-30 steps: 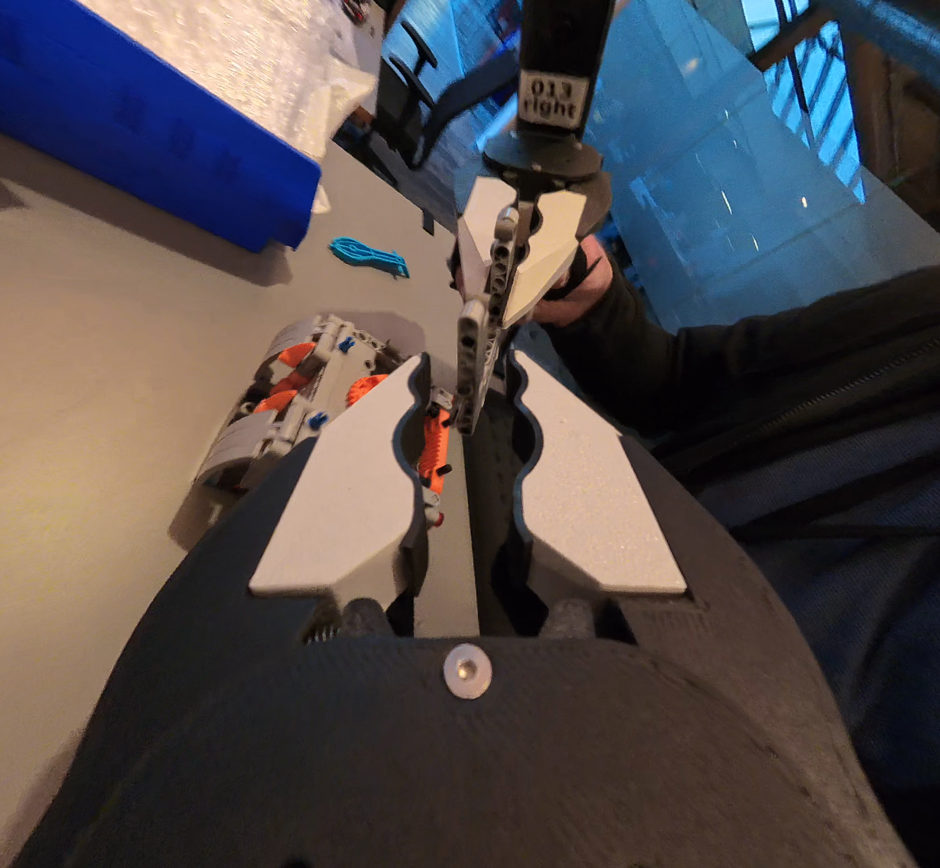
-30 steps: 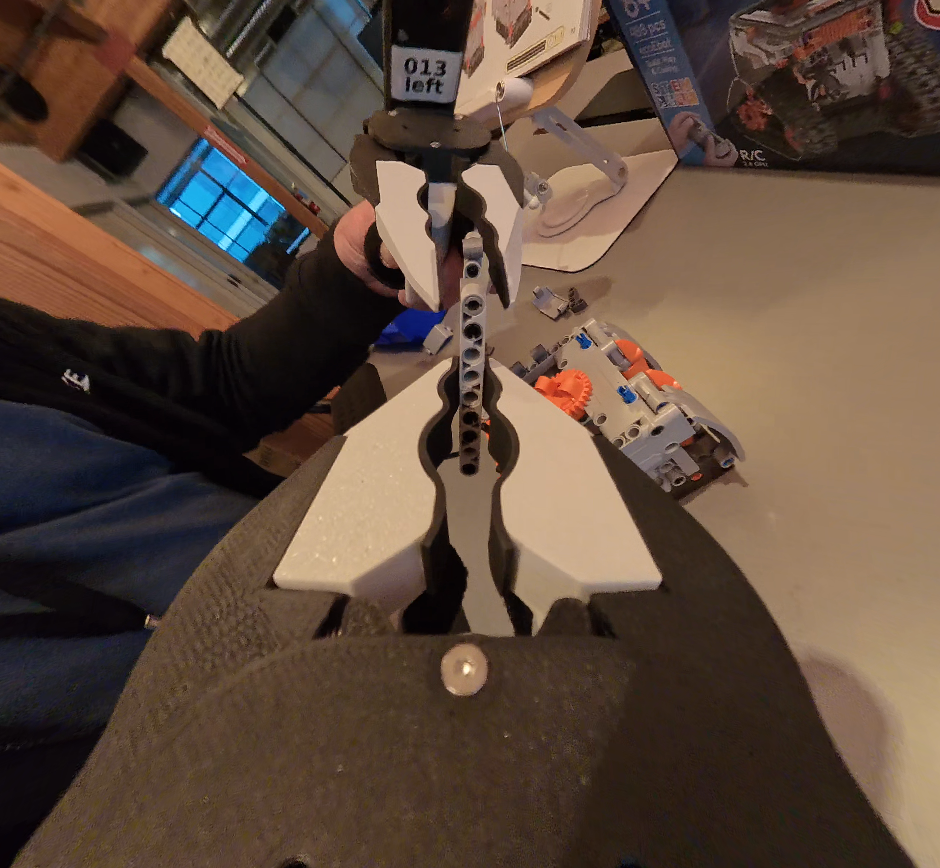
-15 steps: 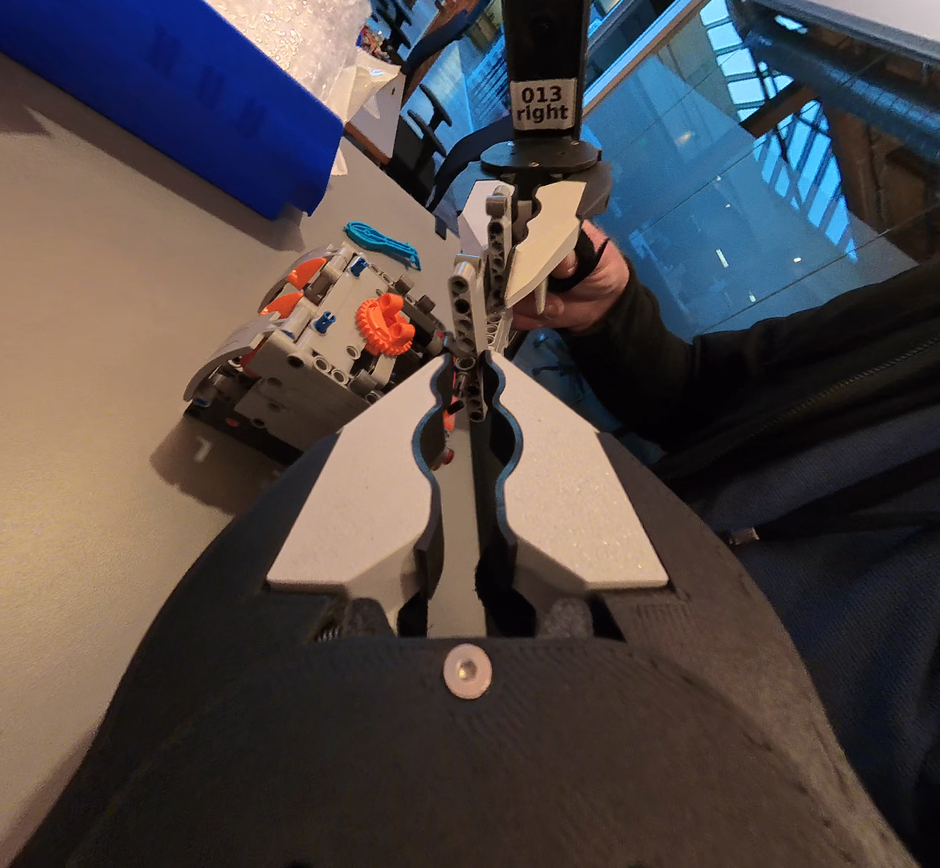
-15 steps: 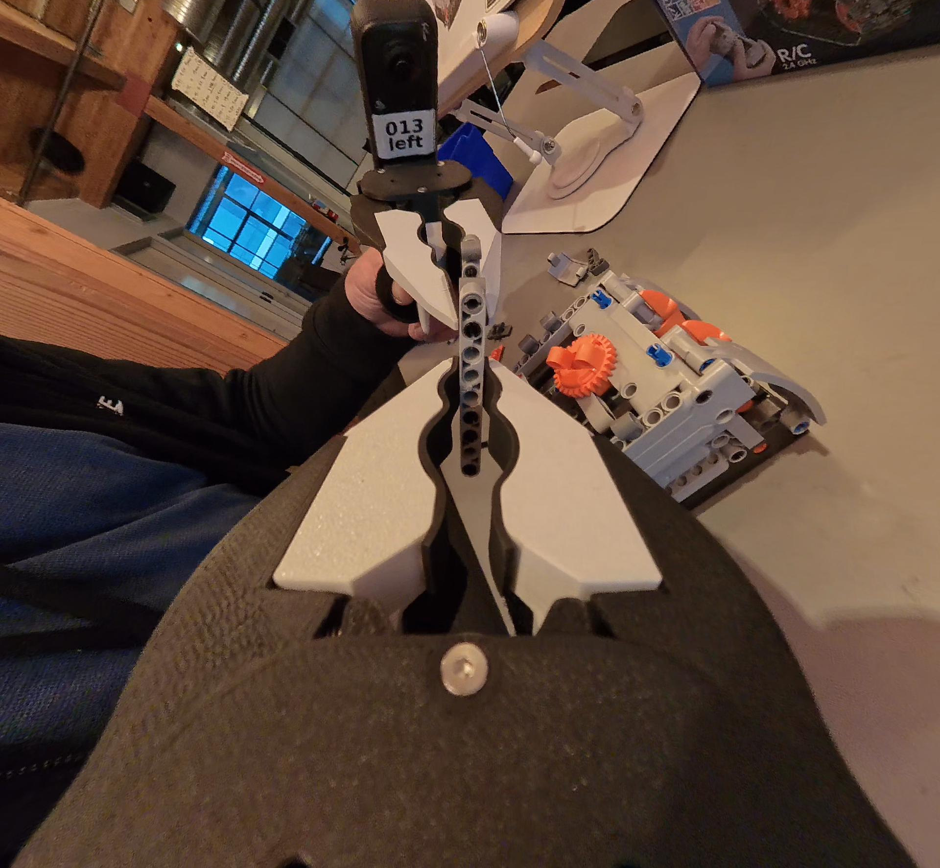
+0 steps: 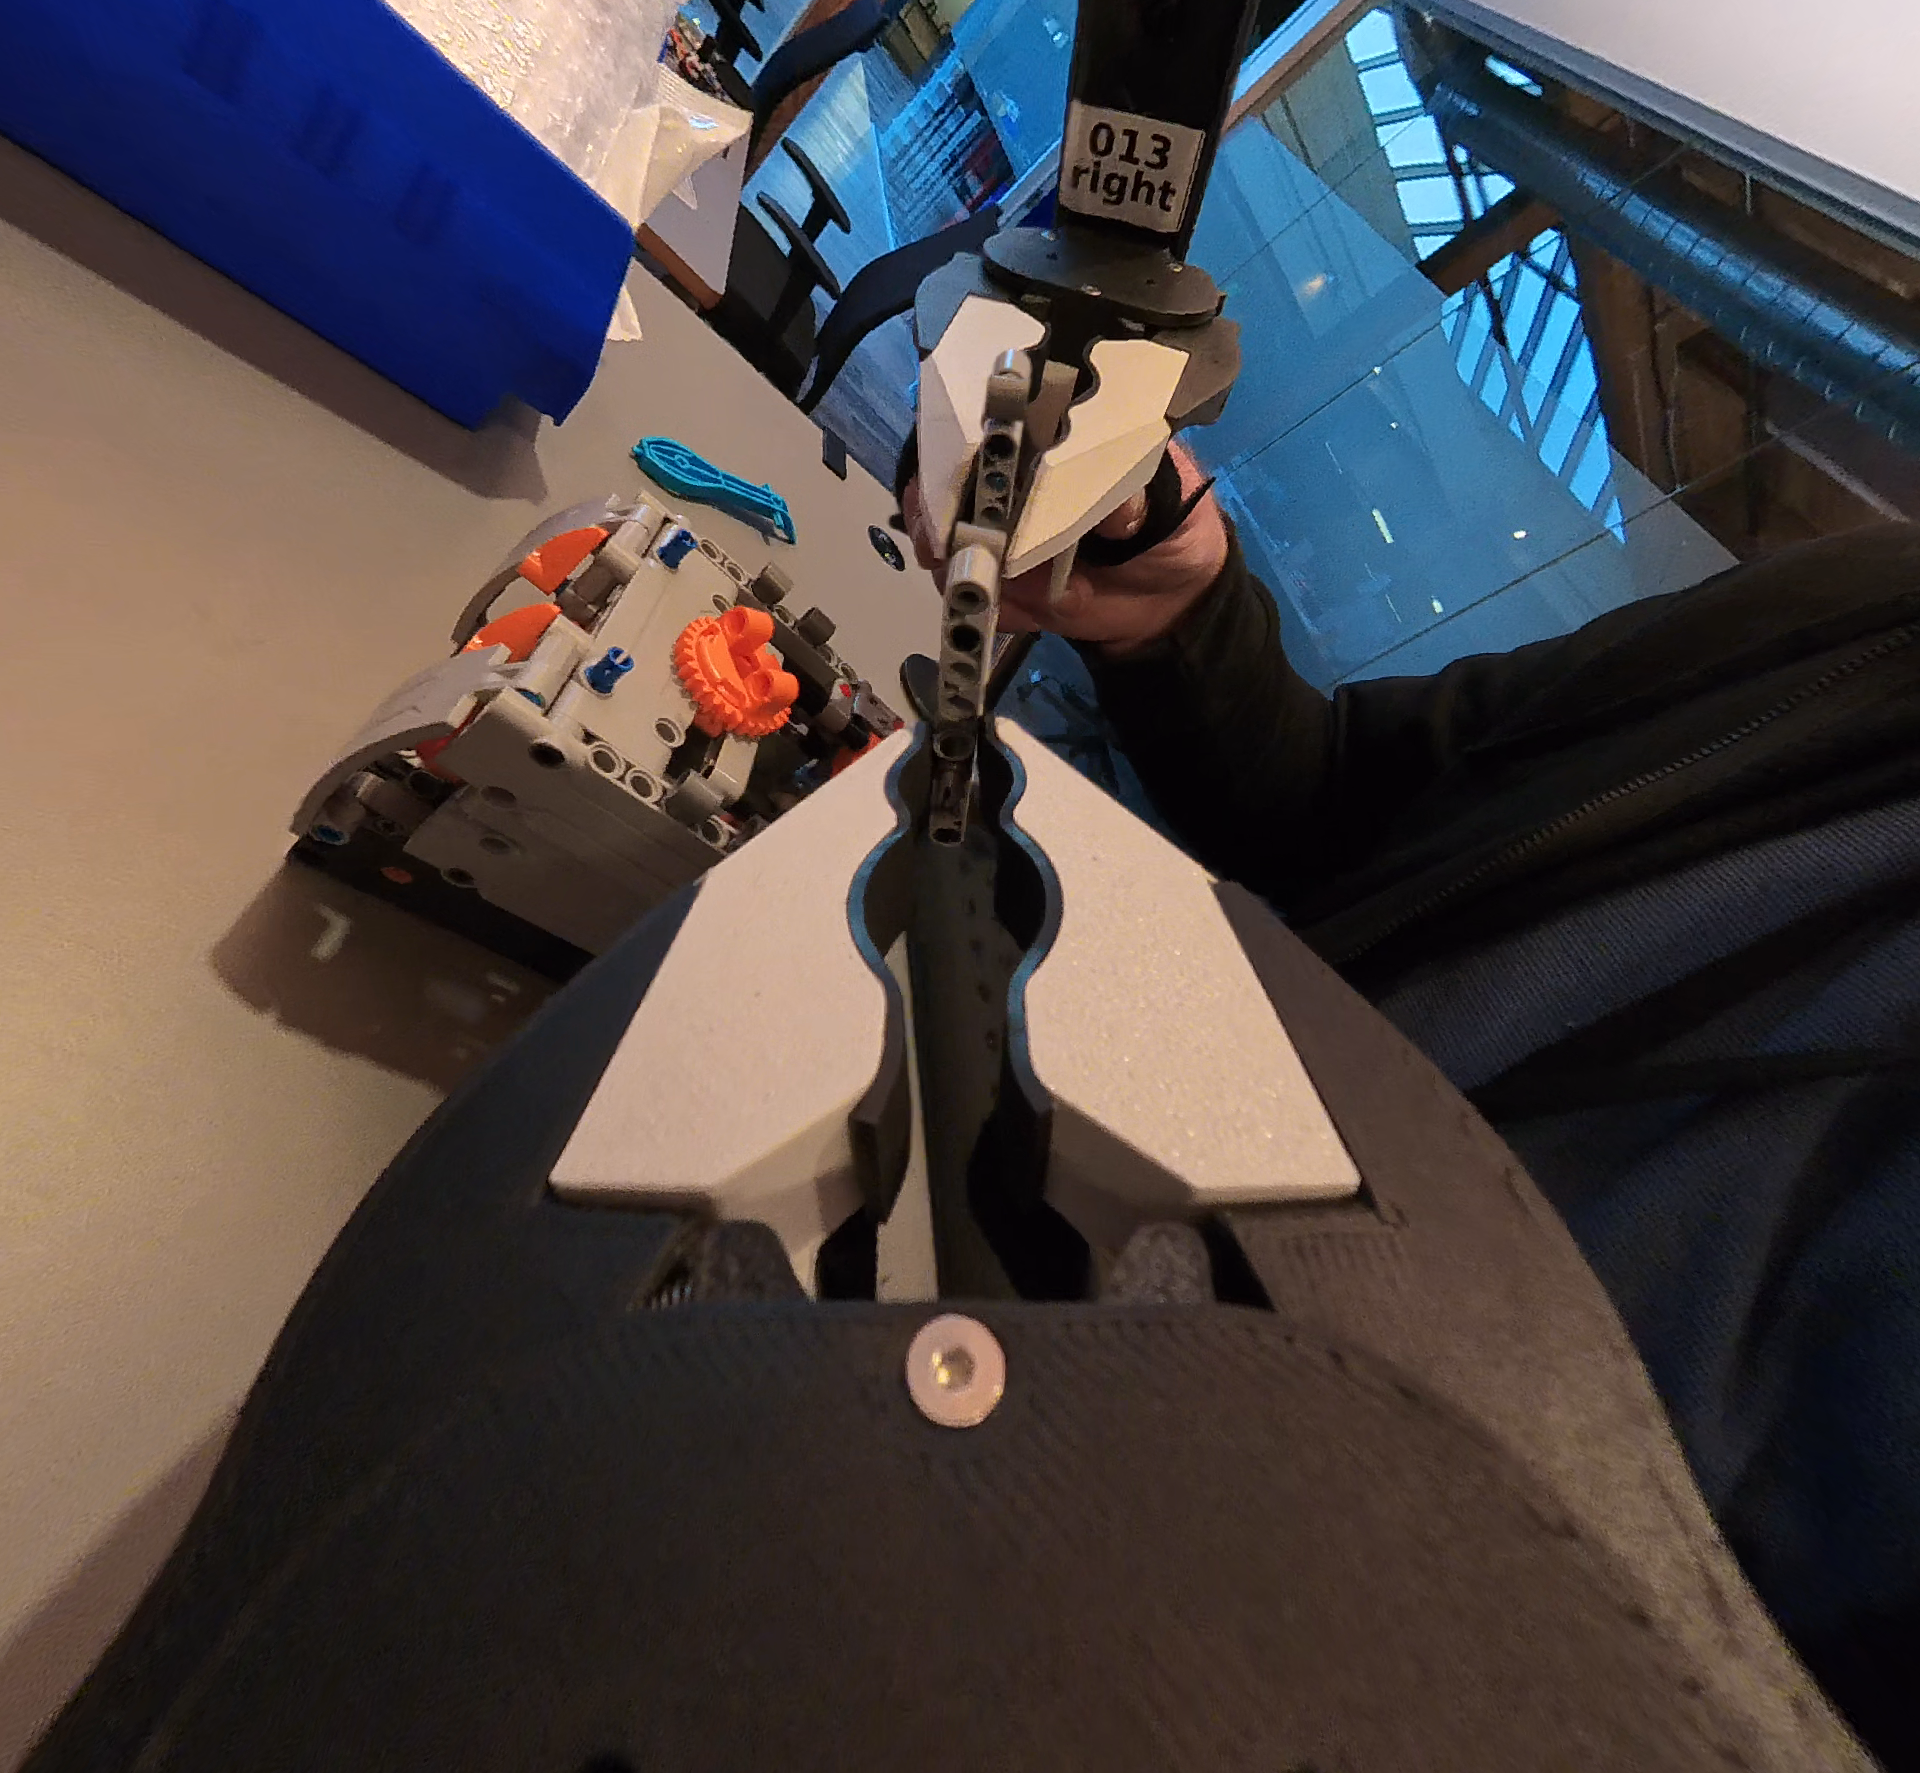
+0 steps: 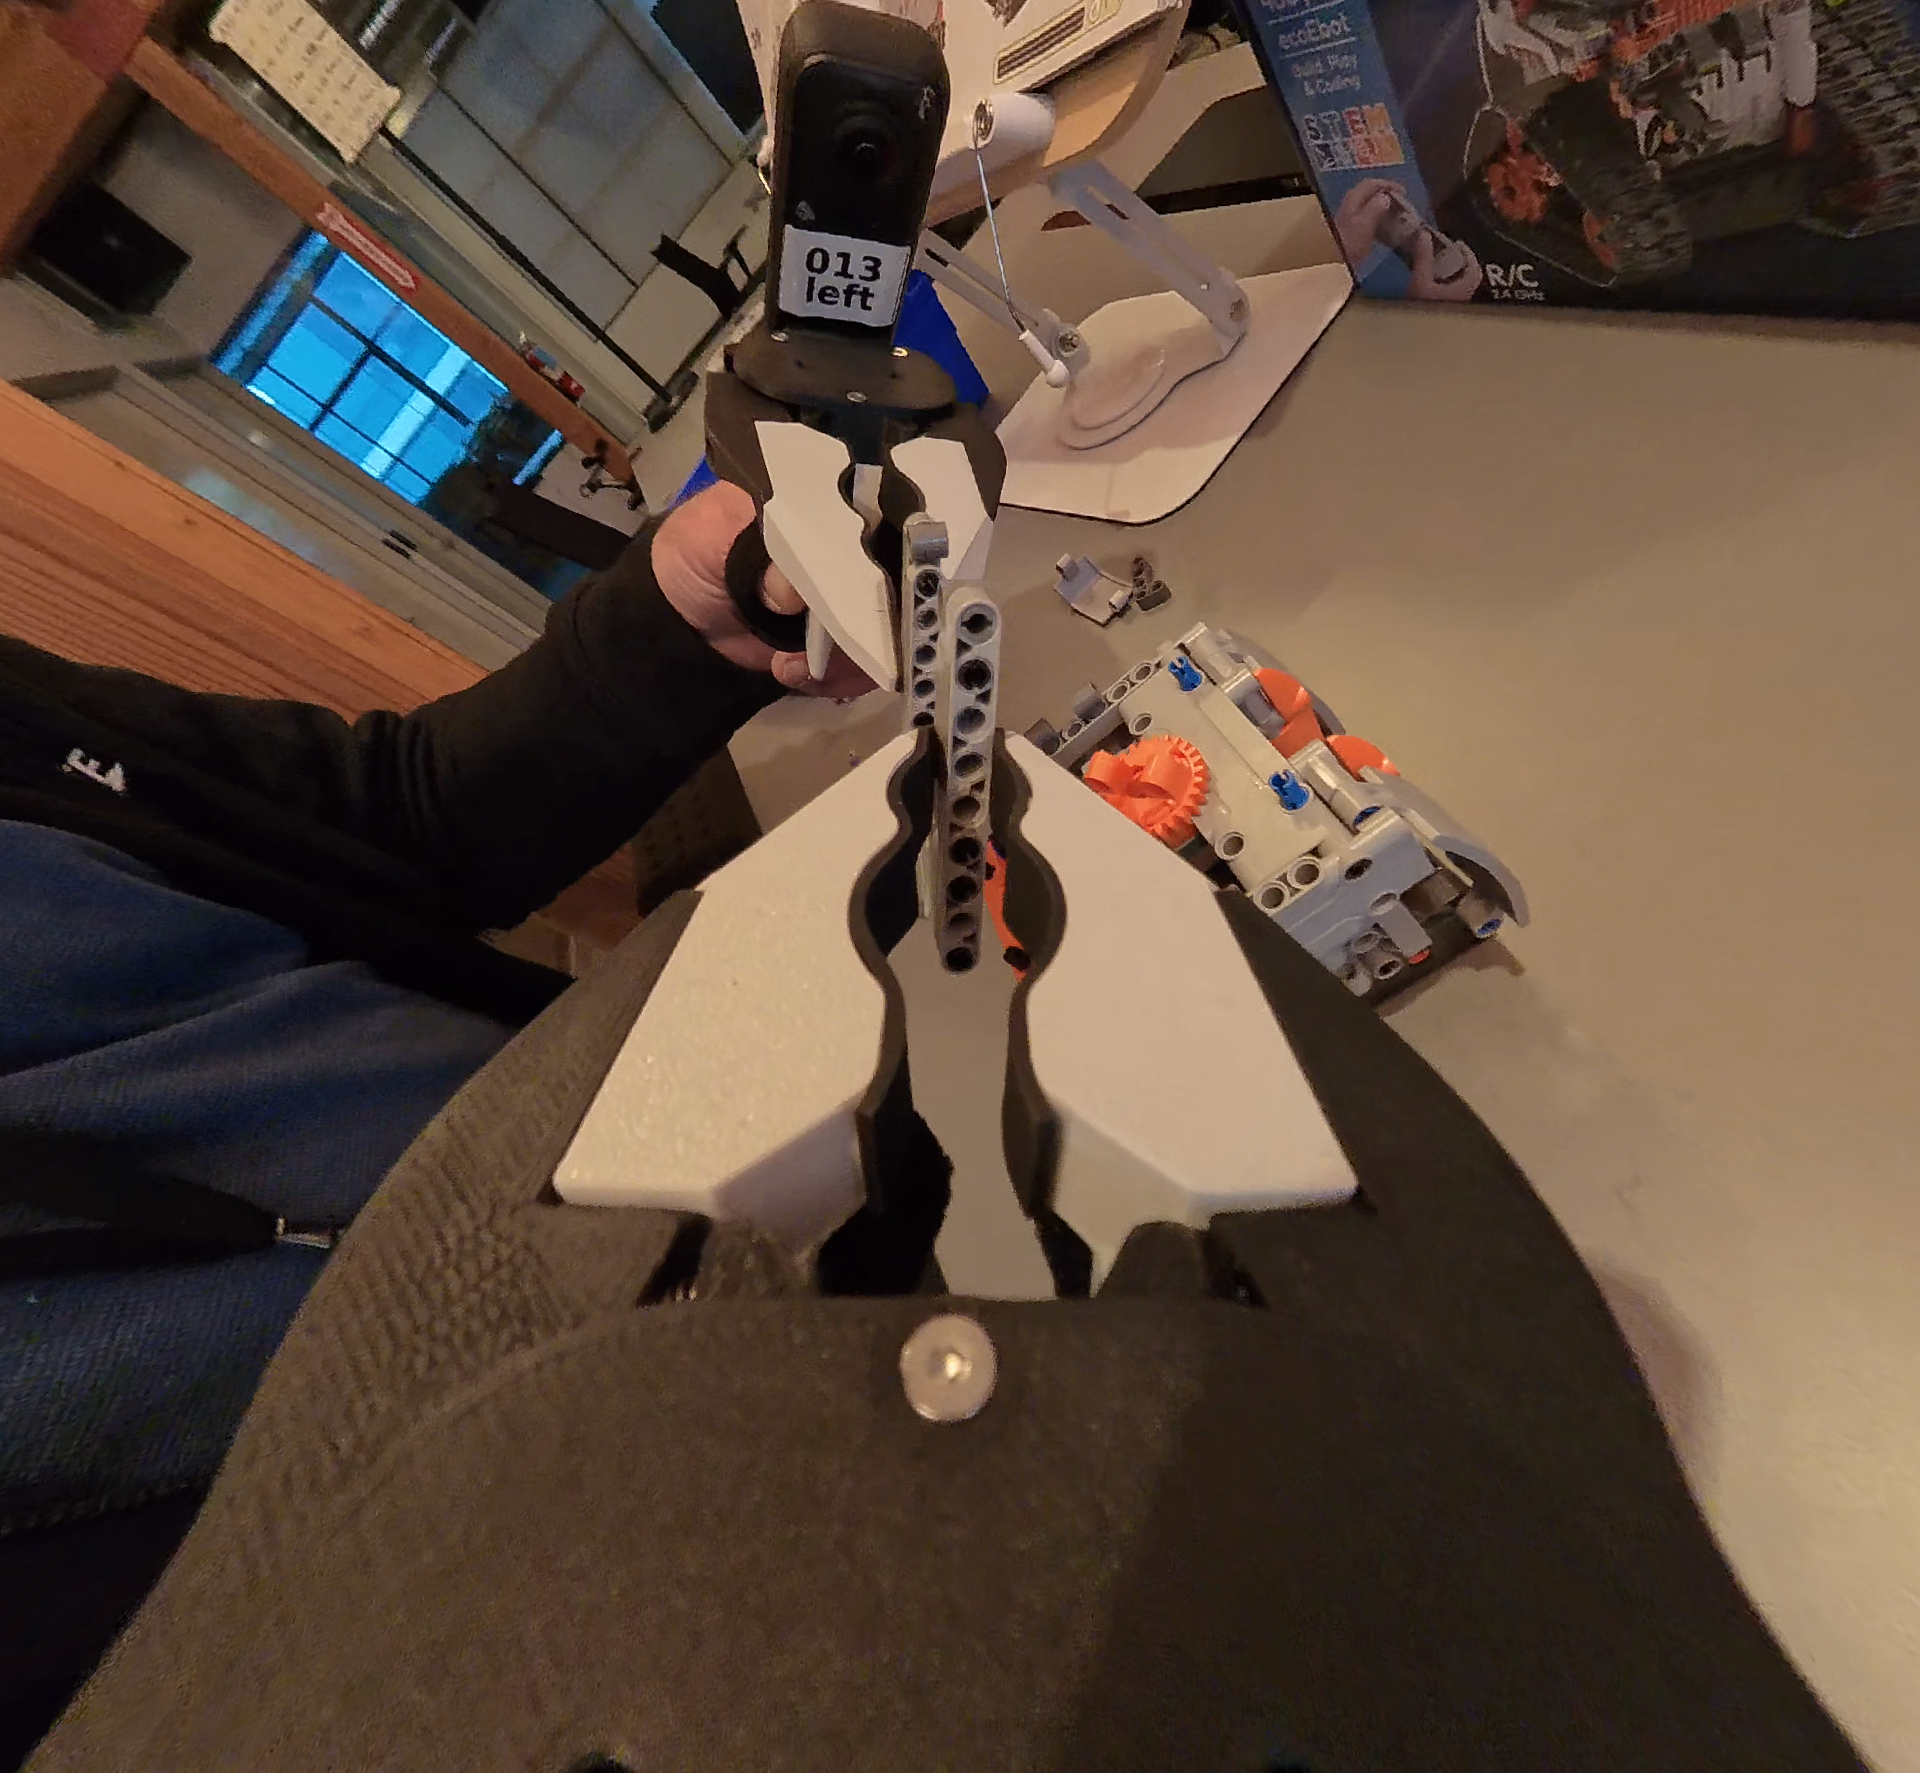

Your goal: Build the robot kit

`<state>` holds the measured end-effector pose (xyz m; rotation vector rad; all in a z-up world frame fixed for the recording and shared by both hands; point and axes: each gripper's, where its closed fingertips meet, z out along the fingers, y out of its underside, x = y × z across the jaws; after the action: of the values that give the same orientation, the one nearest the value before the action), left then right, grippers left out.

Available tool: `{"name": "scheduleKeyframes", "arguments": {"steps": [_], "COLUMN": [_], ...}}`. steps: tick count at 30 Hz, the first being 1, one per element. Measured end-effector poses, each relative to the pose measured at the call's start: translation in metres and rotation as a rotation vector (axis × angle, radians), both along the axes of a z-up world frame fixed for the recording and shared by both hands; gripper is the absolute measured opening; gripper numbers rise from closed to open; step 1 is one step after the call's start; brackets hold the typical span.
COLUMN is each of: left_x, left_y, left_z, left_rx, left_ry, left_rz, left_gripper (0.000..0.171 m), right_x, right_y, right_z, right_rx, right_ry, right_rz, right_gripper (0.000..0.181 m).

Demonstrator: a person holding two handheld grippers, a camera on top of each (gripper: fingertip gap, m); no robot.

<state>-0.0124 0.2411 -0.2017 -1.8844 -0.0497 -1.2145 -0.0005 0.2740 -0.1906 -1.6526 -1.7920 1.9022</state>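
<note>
Your left gripper (image 5: 951,767) and right gripper (image 6: 961,778) each clench an end of the paired grey holed plastic beams (image 6: 961,736), held above the table beside the grey-and-orange brick vehicle (image 6: 1278,819); beams unattached.

Dim warm light is falling across the surface (image 5: 156,788), while cool blue daylight is glowing through the windows (image 6: 364,362). The brick vehicle (image 5: 582,715) is casting a soft shadow. Wide-angle distortion is bending the edges; backgrounds are blurring slightly.
</note>
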Motion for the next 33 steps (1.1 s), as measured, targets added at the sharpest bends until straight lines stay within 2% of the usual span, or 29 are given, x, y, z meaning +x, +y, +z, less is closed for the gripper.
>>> {"name": "scheduleKeyframes", "arguments": {"steps": [4, 8, 11, 15, 17, 21, 23, 26, 29, 33], "left_x": [-0.010, -0.011, -0.011, -0.013, -0.013, -0.011, -0.009, -0.006, -0.003, -0.004], "left_y": [0.004, 0.002, 0.001, -0.002, -0.004, -0.004, -0.003, -0.001, 0.000, 0.003], "left_z": [0.000, 0.001, 0.000, 0.001, 0.000, -0.004, -0.009, -0.018, -0.019, -0.022], "left_rx": [0.007, 0.026, 0.035, 0.049, 0.053, 0.030, 0.000, -0.060, -0.092, -0.129], "left_ry": [0.025, 0.032, 0.045, 0.029, 0.023, 0.004, -0.003, -0.015, -0.032, -0.041], "left_rz": [0.061, 0.067, 0.067, 0.077, 0.074, 0.058, 0.049, 0.031, 0.011, 0.008], "left_gripper": [0.010, 0.012, 0.007, 0.011, 0.006, 0.004, 0.004, 0.004, 0.004, 0.004], "right_x": [-0.001, -0.002, -0.003, -0.004, -0.004, -0.006, -0.007, -0.005, 0.000, 0.000], "right_y": [-0.004, -0.004, -0.004, -0.005, -0.006, -0.002, 0.004, 0.012, 0.015, 0.018], "right_z": [0.001, 0.000, 0.001, 0.001, 0.000, -0.006, -0.007, -0.016, -0.022, -0.026], "right_rx": [-0.075, -0.109, -0.136, -0.159, -0.179, -0.147, -0.130, -0.030, 0.026, 0.023], "right_ry": [-0.004, -0.012, -0.013, -0.014, -0.022, -0.034, -0.030, -0.042, -0.062, -0.084], "right_rz": [-0.004, -0.015, -0.014, -0.021, -0.018, -0.051, -0.083, -0.122, -0.117, -0.119], "right_gripper": [0.005, 0.004, 0.004, 0.004, 0.005, 0.007, 0.018, 0.021, 0.011, 0.011]}}
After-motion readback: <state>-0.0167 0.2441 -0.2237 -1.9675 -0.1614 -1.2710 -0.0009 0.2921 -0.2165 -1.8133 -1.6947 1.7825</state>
